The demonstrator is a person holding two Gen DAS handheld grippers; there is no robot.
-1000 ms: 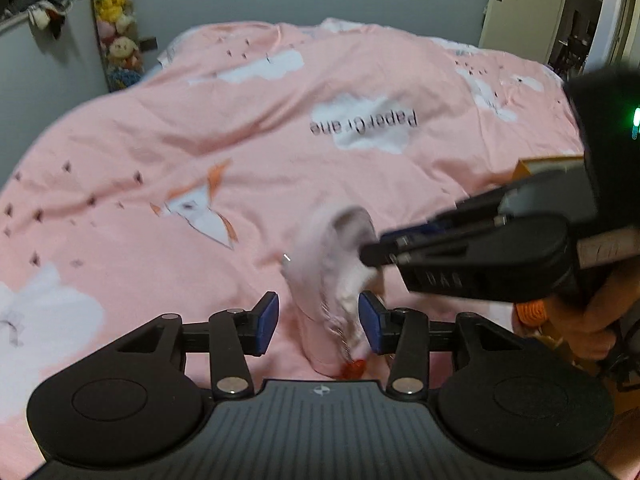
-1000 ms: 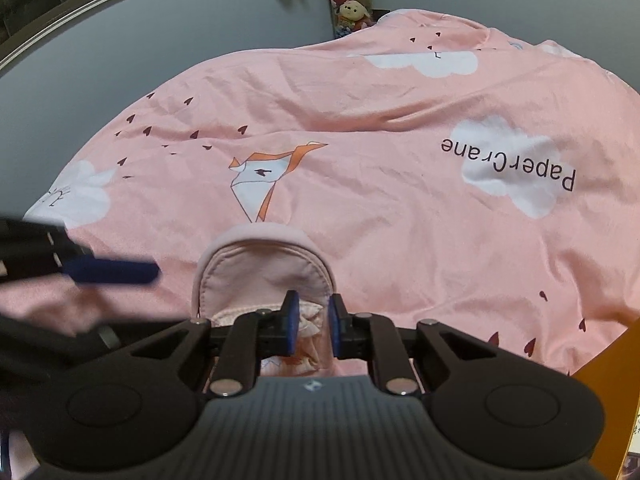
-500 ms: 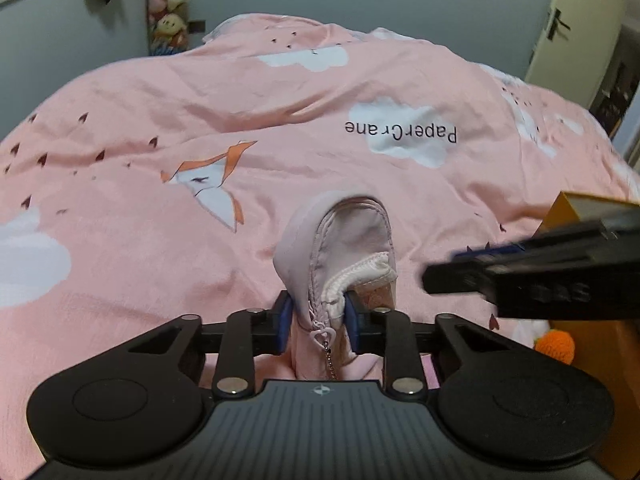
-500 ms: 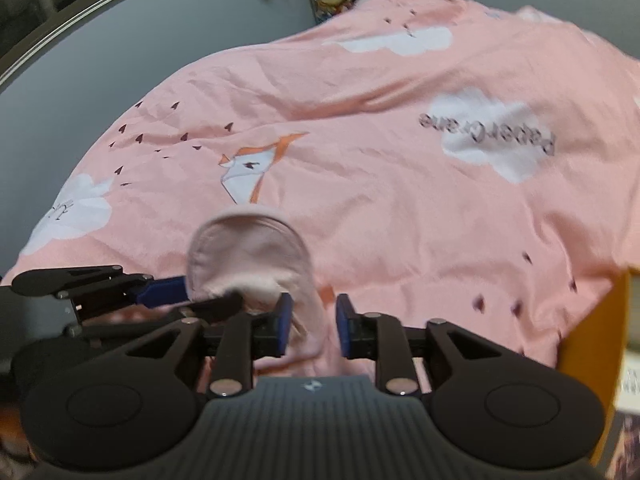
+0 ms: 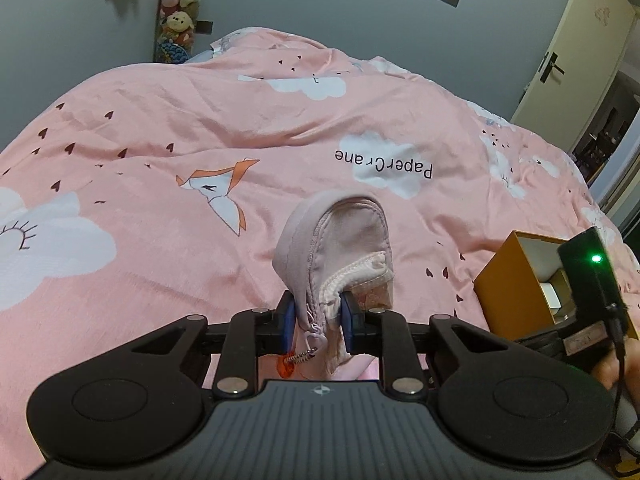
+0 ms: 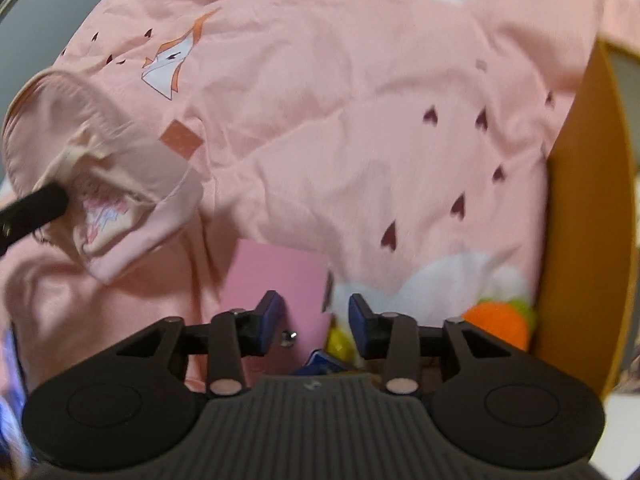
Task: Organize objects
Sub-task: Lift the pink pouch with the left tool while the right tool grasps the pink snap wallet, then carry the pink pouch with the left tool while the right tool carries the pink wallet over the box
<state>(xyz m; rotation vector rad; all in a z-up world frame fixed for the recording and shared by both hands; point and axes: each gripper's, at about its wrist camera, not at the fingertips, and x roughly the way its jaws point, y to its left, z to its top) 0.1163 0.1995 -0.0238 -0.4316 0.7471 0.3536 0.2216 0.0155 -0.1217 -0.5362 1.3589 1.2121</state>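
Note:
A pale pink zip pouch [image 5: 340, 240] stands up off the pink bedspread [image 5: 200, 128], its zip partly undone and a heart-shaped pull [image 5: 314, 338] dangling. My left gripper [image 5: 318, 322] is closing on the pouch's near corner, and its blue pads press on the fabric. In the right wrist view the pouch [image 6: 100, 152] sits at far left with a left finger [image 6: 32, 208] on it. My right gripper [image 6: 316, 320] points steeply down with its jaws opening. Nothing is gripped between them. Below them lie a flat pink item [image 6: 276, 276] and small toys.
An open orange box [image 5: 516, 288] stands at the bed's right edge, seen as a tall orange wall [image 6: 584, 220] beside the right gripper. A white plush [image 6: 432, 280] and an orange pompom [image 6: 496, 324] lie next to it. Stuffed toys [image 5: 180, 4] hang on the far wall.
The left gripper has shut on the pouch and raised it slightly. The right gripper let go of the pouch, opened, and swung right and down over the small items by the box.

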